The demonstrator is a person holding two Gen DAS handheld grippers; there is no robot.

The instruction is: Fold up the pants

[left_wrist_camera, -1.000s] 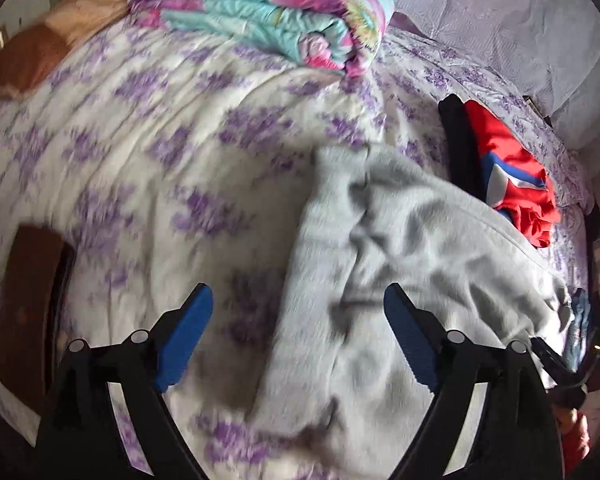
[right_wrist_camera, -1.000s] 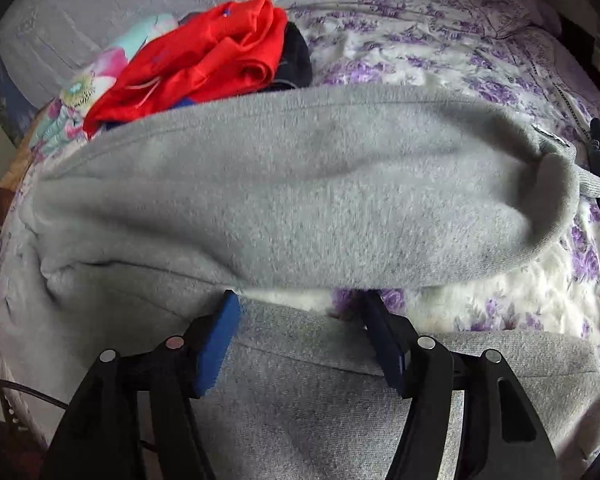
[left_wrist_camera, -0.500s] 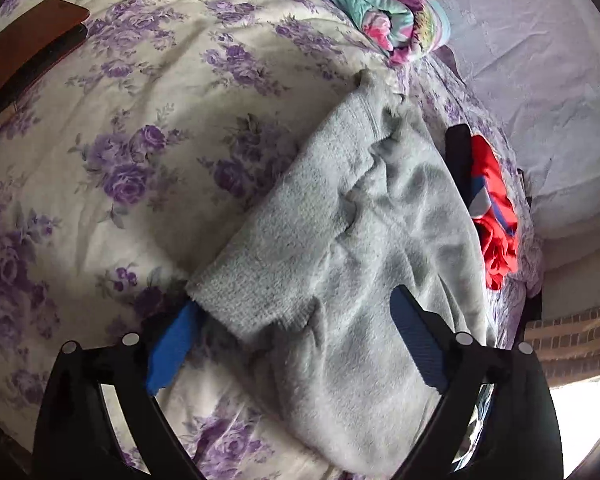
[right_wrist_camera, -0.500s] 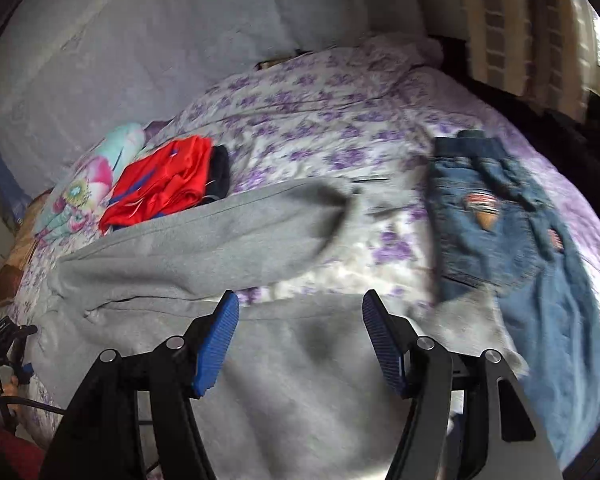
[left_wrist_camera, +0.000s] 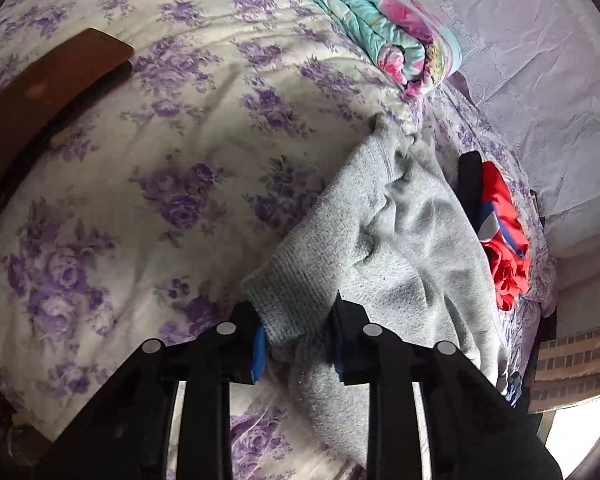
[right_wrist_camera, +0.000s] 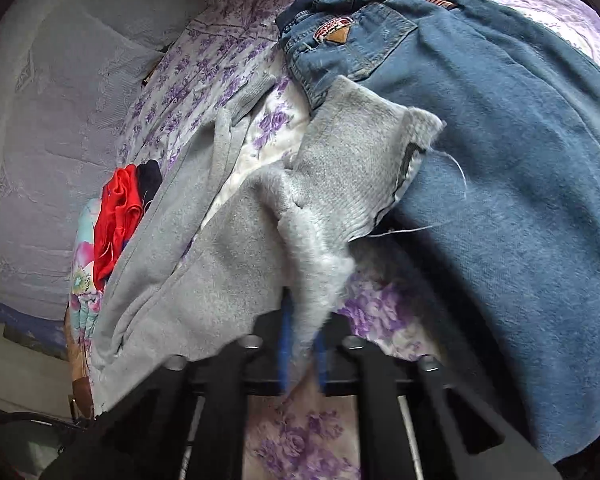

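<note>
We are gripping with two grippers. The left gripper (left_wrist_camera: pixel 298 346), whose jaws have just been closing, is pinching the ribbed edge of the grey sweatpants (left_wrist_camera: pixel 400 248); the right gripper (right_wrist_camera: pixel 302 354), jaws likewise just closed, is pinching a fold of the same sweatpants (right_wrist_camera: pixel 220 264) by its ribbed cuff. We are counting one pair of grey sweatpants, one pair of blue jeans (right_wrist_camera: pixel 520 184), one red garment (left_wrist_camera: pixel 504 240) and one folded floral quilt (left_wrist_camera: pixel 380 28). The sweatpants are lying on the purple-flowered bedspread (left_wrist_camera: pixel 140 184); in the left wrist view their long axis is running from the jaws up and away towards the red garment. In the right wrist view the two legs are diverging, the held cuff touching the jeans.
</note>
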